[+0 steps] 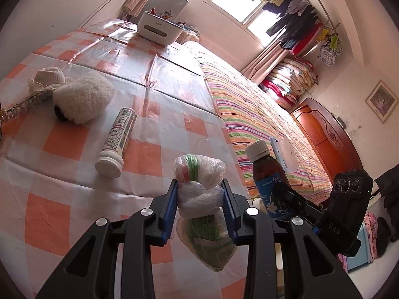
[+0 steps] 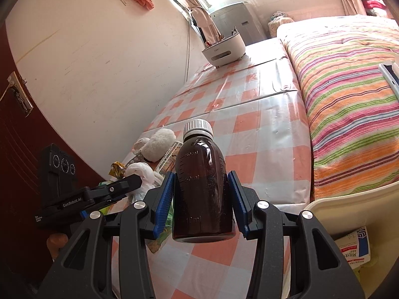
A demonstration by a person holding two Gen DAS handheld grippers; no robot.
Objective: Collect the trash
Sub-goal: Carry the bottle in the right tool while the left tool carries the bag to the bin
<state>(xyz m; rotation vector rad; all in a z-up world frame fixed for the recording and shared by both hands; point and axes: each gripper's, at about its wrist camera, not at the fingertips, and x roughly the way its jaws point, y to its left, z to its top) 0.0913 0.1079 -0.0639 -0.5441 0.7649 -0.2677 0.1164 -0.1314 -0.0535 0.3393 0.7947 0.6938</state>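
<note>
a: the left gripper [image 1: 200,199] is clamping its blue pads on a knotted plastic bag [image 1: 202,199], squeezing it right at the knot. the bag is hanging above the checked tablecloth [image 1: 57,144], with something green and printed showing through the plastic below the pads.

b: and the right gripper [image 2: 203,199] is pressing its own blue pads on the sides of a brown bottle [image 2: 203,186]. the bottle is standing upright between the fingers, white ribbed cap on top, measuring marks running down the glass, and its base is sitting clear of the cloth.

a: from the left wrist view that same bottle is showing just to the right of the bag, blue label facing us, the two grippers riding side by side.

b: out on the cloth a white tube [image 1: 116,142] is lying on its side, cap toward the camera, well apart from the bag. beyond it a fluffy white thing [image 1: 82,97] is resting near the table's left edge.

a: a white caddy [image 1: 159,28] with pens is sitting at the far end of the table, and the striped bedspread [image 1: 251,114] is running along the right.

b: low on the right of my view there's a cream rim [image 2: 349,199] with a printed packet inside; probably a bin, though the frame is cutting most of it off.
</note>
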